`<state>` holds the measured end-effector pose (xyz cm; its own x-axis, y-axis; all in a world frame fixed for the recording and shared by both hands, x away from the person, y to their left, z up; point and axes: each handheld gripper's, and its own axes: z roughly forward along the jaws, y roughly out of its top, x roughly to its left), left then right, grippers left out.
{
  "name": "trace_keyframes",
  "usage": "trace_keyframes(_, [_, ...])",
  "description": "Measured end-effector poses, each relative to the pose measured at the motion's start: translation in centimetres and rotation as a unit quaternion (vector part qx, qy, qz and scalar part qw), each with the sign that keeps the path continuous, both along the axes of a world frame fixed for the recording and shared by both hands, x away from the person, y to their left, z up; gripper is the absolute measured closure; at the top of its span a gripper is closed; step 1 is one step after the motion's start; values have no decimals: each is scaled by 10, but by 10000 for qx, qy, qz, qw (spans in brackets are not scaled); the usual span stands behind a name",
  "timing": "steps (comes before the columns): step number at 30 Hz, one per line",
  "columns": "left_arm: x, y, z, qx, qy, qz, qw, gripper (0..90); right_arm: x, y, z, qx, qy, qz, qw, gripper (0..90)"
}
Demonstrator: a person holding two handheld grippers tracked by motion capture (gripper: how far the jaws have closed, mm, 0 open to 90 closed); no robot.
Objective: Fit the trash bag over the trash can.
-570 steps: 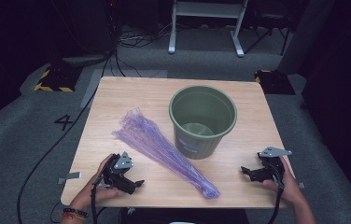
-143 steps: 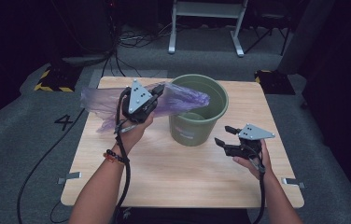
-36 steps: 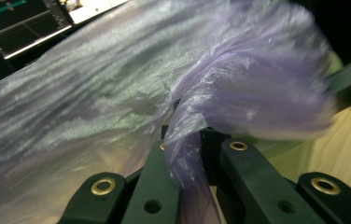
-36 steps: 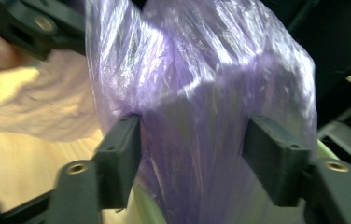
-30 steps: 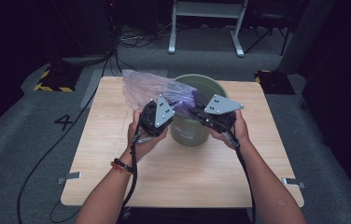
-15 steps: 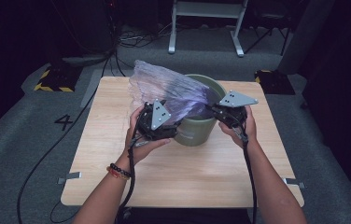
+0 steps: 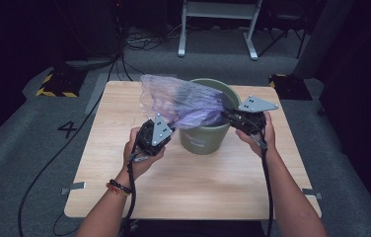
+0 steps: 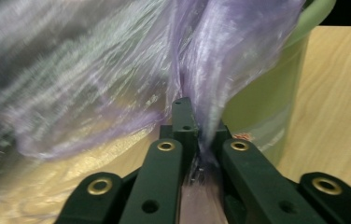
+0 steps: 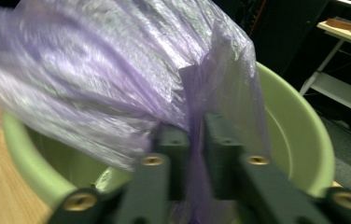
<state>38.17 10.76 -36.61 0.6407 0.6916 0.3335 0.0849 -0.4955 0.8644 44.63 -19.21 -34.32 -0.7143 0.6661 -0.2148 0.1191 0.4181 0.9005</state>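
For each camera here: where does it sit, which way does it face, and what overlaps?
High view: above the person's side, facing forward and down on table; forearms, both hands.
Left gripper view: on left gripper, facing purple bag beside green bucket.
Right gripper view: on right gripper, facing into the bucket.
Shared: bag and bucket.

There is one table (image 7: 188, 182). On it stands one green bin (image 7: 204, 139). There is one purple bag (image 7: 183, 101) over the bin. Two grippers hold the bag: the left gripper (image 7: 166, 129) and the right gripper (image 7: 229, 114). Two hands hold them. One wrist has one bracelet (image 7: 119, 187). On the floor there is one number (image 7: 68, 129) and two yellow-and-black blocks (image 7: 56, 84).
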Motion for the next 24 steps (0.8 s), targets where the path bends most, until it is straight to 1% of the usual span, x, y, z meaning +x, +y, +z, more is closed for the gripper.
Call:
trace_keyframes(2, [0, 0, 2, -48, -64, 33, 10000, 895, -2, 2, 1, 1, -30, 2, 10000, 575])
trace_keyframes(3, [0, -1, 5, -97, -82, 43, 9999, 895, -5, 4, 3, 92, -18, 93, 9999, 464])
trace_keyframes(4, [0, -1, 6, -135, -89, 46, 9999, 895, -5, 4, 3, 92, -18, 93, 9999, 464])
trace_keyframes(5, [1, -2, 9, -134, -122, 78, 9998, 895, -8, 5, 4, 109, -50, 141, 9998, 409])
trace_keyframes(6, [1, -2, 10, -137, -152, 91, 9997, 895, -12, 8, 7, 66, -136, 200, 9997, 370])
trace_keyframes(7, [2, -4, 13, -140, -175, 69, 9997, 896, -14, 9, 9, 23, -194, 219, 9996, 350])
trace_keyframes(8, [2, -5, 14, -128, -179, 73, 9997, 896, -20, 14, 14, -45, -340, 331, 9989, 318])
trace_keyframes(9, [2, -6, 16, -121, -203, 62, 9997, 896, -20, 14, 14, -45, -340, 331, 9989, 318])
trace_keyframes(12, [4, -12, 19, -85, -205, 41, 9997, 896, -30, 21, 22, -130, -525, 461, 9975, 305])
trace_keyframes(14, [6, -17, 22, -74, -201, 0, 9998, 896, -34, 27, 24, -152, -587, 622, 9962, 302])
trace_keyframes(15, [6, -19, 22, -77, -193, -24, 9998, 896, -37, 31, 24, -216, -604, 665, 9957, 296])
trace_keyframes(16, [6, -22, 23, -94, -202, -55, 9997, 896, -39, 38, 23, -315, -644, 755, 9946, 298])
trace_keyframes(17, [6, -24, 24, -82, -211, -68, 9997, 896, -39, 38, 23, -315, -644, 755, 9946, 298])
trace_keyframes(18, [6, -28, 25, -65, -217, -89, 9997, 896, -41, 42, 22, -388, -647, 801, 9939, 296])
trace_keyframes(19, [6, -31, 25, -56, -232, -127, 9996, 896, -42, 47, 20, -508, -704, 794, 9931, 301])
trace_keyframes(20, [6, -33, 25, -19, -244, -136, 9996, 896, -43, 52, 19, -610, -777, 717, 9925, 330])
trace_keyframes(22, [6, -37, 26, 37, -247, -163, 9996, 896, -43, 55, 18, -647, -795, 698, 9923, 375])
trace_keyframes(23, [6, -38, 26, 43, -249, -182, 9995, 895, -43, 56, 17, -617, -785, 703, 9925, 430])
trace_keyframes(24, [5, -39, 26, 30, -238, -188, 9995, 895, -42, 56, 17, -621, -781, 652, 9929, 544])
